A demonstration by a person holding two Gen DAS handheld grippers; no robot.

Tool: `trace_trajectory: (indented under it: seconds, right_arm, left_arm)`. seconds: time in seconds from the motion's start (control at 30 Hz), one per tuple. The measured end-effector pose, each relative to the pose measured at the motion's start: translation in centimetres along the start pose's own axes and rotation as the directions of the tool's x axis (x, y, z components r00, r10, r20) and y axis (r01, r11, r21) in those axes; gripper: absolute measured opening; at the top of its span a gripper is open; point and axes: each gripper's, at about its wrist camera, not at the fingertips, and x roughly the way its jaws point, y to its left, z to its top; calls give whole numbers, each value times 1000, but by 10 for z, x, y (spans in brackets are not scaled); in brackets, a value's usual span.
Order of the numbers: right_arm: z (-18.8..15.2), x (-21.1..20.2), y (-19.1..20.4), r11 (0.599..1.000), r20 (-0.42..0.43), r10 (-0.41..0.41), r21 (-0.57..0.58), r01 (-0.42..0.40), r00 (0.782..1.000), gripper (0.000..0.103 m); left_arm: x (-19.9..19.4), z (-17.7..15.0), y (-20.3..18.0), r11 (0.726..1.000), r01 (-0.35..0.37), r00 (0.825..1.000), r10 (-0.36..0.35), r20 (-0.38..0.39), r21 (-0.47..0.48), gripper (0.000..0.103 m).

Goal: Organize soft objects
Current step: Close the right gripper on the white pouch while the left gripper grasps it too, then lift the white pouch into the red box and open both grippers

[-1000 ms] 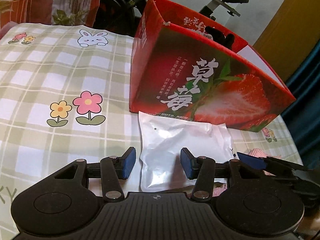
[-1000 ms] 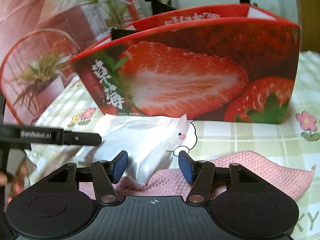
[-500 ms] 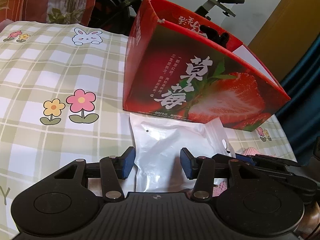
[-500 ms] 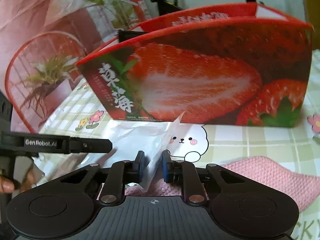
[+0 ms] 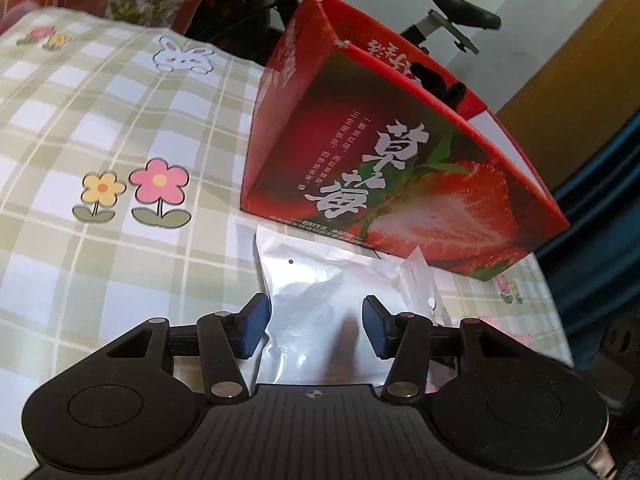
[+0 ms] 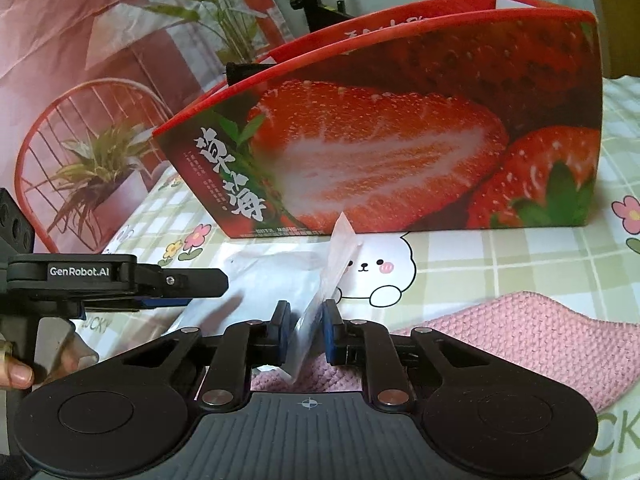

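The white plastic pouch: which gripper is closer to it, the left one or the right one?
Right. The right gripper is shut on the edge of the white plastic pouch. The left gripper has the pouch between its jaws, which are opening and do not press it.

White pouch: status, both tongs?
Right tongs shut on white pouch edge. Left tongs open, straddling it. Pouch partly on pink cloth. Strawberry box behind, path clear.

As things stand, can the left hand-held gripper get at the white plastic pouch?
Probably yes. The left hand-held gripper has its jaws apart with the white plastic pouch lying between them, nothing in the way. The right hand-held gripper already pinches the pouch's edge.
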Motion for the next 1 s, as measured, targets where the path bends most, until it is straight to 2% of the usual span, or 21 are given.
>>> trace_trajectory:
  seconds: [0.13,0.3,0.43,0.63,0.73,0.87,1.0]
  right_arm:
    - [-1,-1,2,1000,7,-2,11,2,1000,15]
    - [1,-6,4,1000,30,-4,5,4,1000,15]
    - [6,-17,6,1000,77,-5,-10,6,997,10]
    - [14,-36,15,998,147,-4,-65,13,989,7]
    - [16,-47,20,997,171,2,-75,12,985,7]
    - [21,-66,20,996,219,12,-86,7,976,7]
    - [32,-84,19,997,272,18,-72,1,962,7]
  left_arm:
    - [-3,0,6,998,26,1000,-26,7,-49,53]
    - [-13,1,4,997,51,998,-49,39,-58,53]
    - [-24,1,-5,998,65,996,-63,68,-22,53]
    - [-43,-1,-24,997,55,990,-61,129,47,53]
    - [-53,-1,-33,997,39,986,-50,160,71,47]
    - [-68,2,-49,991,15,976,-42,212,130,33]
    - [-84,10,-70,980,9,962,-64,266,201,30]
